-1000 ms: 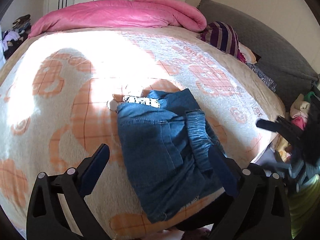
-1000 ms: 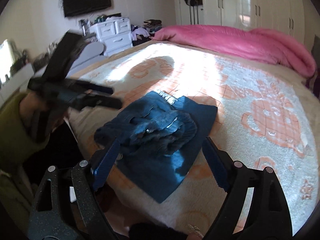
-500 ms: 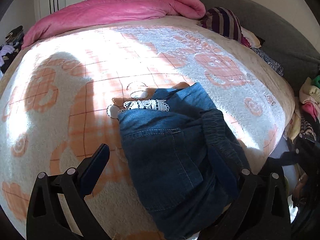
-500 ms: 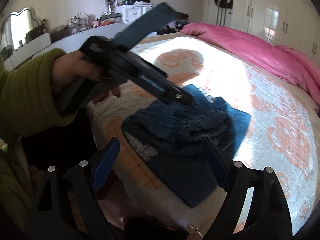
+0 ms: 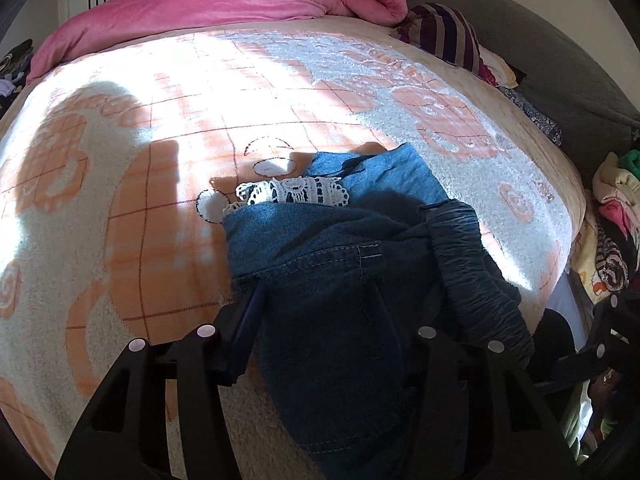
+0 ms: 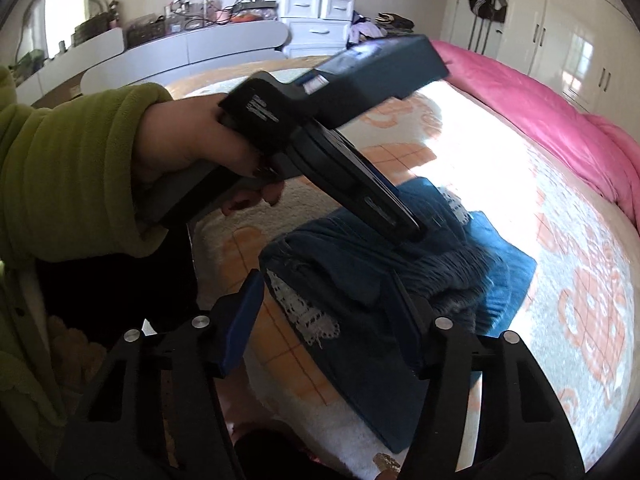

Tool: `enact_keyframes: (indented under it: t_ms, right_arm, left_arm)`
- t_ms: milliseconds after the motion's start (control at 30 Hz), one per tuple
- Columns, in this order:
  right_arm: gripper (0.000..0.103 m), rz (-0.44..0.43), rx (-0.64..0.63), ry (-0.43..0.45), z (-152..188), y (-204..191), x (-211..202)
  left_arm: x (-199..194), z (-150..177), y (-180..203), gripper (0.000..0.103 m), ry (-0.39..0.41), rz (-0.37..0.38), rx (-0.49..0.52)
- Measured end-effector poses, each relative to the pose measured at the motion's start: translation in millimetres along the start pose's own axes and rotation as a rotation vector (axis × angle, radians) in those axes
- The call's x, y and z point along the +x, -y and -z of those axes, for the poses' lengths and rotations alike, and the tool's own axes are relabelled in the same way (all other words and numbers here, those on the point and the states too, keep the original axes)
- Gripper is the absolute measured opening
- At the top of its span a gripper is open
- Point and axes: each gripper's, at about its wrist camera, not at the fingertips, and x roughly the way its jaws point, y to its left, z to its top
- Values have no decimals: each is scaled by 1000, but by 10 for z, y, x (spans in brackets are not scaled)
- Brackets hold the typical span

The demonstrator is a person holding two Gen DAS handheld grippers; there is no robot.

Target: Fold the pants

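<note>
Both my tongs advanced onto folded denim pants [image 5: 344, 280], left tongs [image 5: 316, 304] straddling fabric, right tongs [image 6: 328, 300] likewise, grip undeterminable, tool lettering unreadable.

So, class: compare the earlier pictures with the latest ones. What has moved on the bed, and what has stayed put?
Both tools have come down onto the folded jeans. The left tool has narrowed around the denim; the right tool now straddles the lace-trimmed edge. Neither visibly pinches yet. The jeans, blanket and pink duvet stayed where they were.
</note>
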Motion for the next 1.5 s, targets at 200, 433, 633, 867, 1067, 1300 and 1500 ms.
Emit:
enact_keyframes:
  t_ms: [200,433,633,867,1067,1300,1500]
  right_arm:
    - [42,4,-125,-41,-130,-136,201]
    - [3,-39,-156,-128,-121,-159,441]
    - [2,-73,-121,-144,128,-161,293]
    - [7,-97,23,-131,173,-56,289]
    - [33,-94,97,-47,68,63,-98]
    - [51,-1,212,76,84,335,-619]
    - [67,80,302,132,111,637,-716]
  left_arm:
    - [42,-4,-87,53,7,35,-42]
    - [47,5,-102,53,10,41,-46]
    - [53,7,-94,54,13,40,-43]
    - [32,24,-92,56,28,46,-55]
    - [-27,36,-59,60,45,54,-63]
    - [-167,65,23,61,69,55,-55]
    - [-399,77,128,76,126,40,-38]
